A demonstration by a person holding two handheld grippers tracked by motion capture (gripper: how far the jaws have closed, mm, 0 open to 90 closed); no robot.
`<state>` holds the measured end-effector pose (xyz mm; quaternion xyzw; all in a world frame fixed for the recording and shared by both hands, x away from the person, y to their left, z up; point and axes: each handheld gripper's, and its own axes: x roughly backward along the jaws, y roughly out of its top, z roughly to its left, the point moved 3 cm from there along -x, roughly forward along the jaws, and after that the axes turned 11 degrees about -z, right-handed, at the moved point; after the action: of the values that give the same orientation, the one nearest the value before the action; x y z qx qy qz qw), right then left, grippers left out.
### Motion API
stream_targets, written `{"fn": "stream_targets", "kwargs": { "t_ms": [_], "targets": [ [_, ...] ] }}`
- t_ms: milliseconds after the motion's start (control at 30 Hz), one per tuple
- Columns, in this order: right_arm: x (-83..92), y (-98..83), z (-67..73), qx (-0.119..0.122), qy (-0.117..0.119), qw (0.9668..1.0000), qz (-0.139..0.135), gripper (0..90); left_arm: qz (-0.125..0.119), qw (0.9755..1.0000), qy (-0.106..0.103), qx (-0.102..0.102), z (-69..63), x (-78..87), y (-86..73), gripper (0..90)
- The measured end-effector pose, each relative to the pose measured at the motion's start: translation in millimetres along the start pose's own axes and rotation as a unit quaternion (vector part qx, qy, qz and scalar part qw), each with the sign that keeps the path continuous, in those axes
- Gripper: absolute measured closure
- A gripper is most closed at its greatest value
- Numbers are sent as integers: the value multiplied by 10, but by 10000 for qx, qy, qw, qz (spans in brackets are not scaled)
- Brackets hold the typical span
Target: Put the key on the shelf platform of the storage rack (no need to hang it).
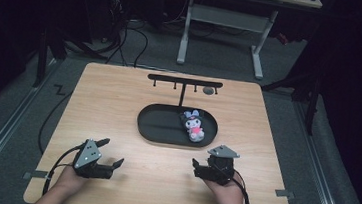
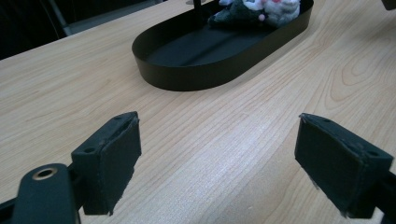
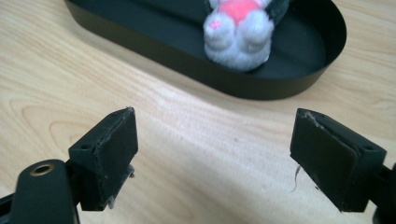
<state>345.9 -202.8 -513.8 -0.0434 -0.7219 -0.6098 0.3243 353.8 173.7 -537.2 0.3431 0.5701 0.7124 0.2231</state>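
From the high view I see a black oval tray [image 1: 159, 125] mid-table with a plush toy [image 1: 193, 125] lying in its right end, and a black hook rack [image 1: 185, 82] just behind it. The wooden table [image 1: 119, 101] stands on grey floor. My left gripper [image 1: 111, 154] and right gripper [image 1: 201, 168] sit near the front edge.

In the left gripper view, jaws wide apart, empty; tray [image 2: 196, 74] ahead.

In the right gripper view, jaws wide apart, empty; plush toy [image 3: 240, 35] in the tray [image 3: 289, 86].
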Motion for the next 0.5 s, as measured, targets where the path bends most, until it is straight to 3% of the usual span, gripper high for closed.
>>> {"fn": "stream_targets", "kwargs": {
  "t_ms": [200,367,467,500],
  "targets": [
    [78,-157,40,-93,-13,9998,-192,155,5,10000,-7,-4,-1,-1,0,154],
    [184,-327,104,11,-118,9985,-542,155,14,10000,-38,-19,-1,-6,3,154],
    [200,-334,113,77,-133,9980,-608,155,15,10000,-45,-7,0,-11,4,154],
    [202,-325,110,-39,-133,9976,-672,154,18,10000,-31,0,0,-19,4,154]
  ]
}}
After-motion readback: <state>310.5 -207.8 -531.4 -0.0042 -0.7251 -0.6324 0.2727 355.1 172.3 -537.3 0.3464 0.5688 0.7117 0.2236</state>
